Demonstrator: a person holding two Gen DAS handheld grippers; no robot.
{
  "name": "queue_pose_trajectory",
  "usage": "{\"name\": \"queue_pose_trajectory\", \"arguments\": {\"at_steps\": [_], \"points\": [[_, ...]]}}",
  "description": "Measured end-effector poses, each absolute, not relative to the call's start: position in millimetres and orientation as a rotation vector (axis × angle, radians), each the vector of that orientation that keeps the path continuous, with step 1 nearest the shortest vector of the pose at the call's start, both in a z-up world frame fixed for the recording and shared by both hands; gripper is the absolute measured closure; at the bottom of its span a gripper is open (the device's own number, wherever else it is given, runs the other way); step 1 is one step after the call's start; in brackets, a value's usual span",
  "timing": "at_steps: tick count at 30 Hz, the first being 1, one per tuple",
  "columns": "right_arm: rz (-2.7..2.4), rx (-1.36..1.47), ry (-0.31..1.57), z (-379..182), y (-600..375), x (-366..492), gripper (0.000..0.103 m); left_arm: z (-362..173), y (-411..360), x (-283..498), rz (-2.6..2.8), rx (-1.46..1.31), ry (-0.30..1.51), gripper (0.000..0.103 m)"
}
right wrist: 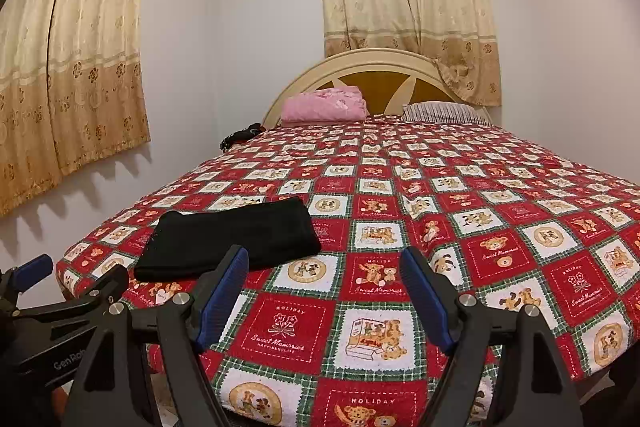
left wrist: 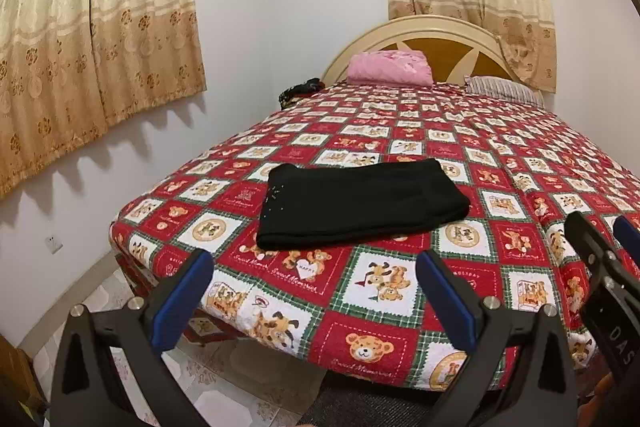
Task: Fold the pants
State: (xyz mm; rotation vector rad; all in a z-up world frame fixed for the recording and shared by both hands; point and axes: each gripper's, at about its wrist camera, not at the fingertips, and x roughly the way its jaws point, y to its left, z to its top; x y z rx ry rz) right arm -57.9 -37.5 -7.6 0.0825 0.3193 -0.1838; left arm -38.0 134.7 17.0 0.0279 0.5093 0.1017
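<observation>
Black pants (left wrist: pixel 360 203) lie folded into a flat rectangle on the red teddy-bear bedspread (left wrist: pixel 460 163), near the foot corner of the bed. They also show in the right wrist view (right wrist: pixel 232 239). My left gripper (left wrist: pixel 316 271) is open and empty, held back from the bed's foot edge, short of the pants. My right gripper (right wrist: pixel 324 267) is open and empty, over the bedspread to the right of the pants. The right gripper shows at the right edge of the left wrist view (left wrist: pixel 600 227); the left gripper shows at the left edge of the right wrist view (right wrist: pixel 76 267).
A pink folded blanket (left wrist: pixel 390 67) and a striped pillow (left wrist: pixel 504 89) lie by the cream headboard (left wrist: pixel 424 29). A dark item (left wrist: pixel 298 93) sits at the bed's far left edge. Beige curtains (left wrist: pixel 96 39) hang on the white walls. Tiled floor (left wrist: pixel 120 291) lies left of the bed.
</observation>
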Motion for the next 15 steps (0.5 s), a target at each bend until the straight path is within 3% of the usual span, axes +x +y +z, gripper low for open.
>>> {"name": "queue_pose_trajectory", "arguments": {"at_steps": [15], "points": [[-0.185,0.085,0.321,-6.7,-38.6,-59.2,0.024,18.6,138.0,-39.0,0.109,0.017,0.494,0.0]]}}
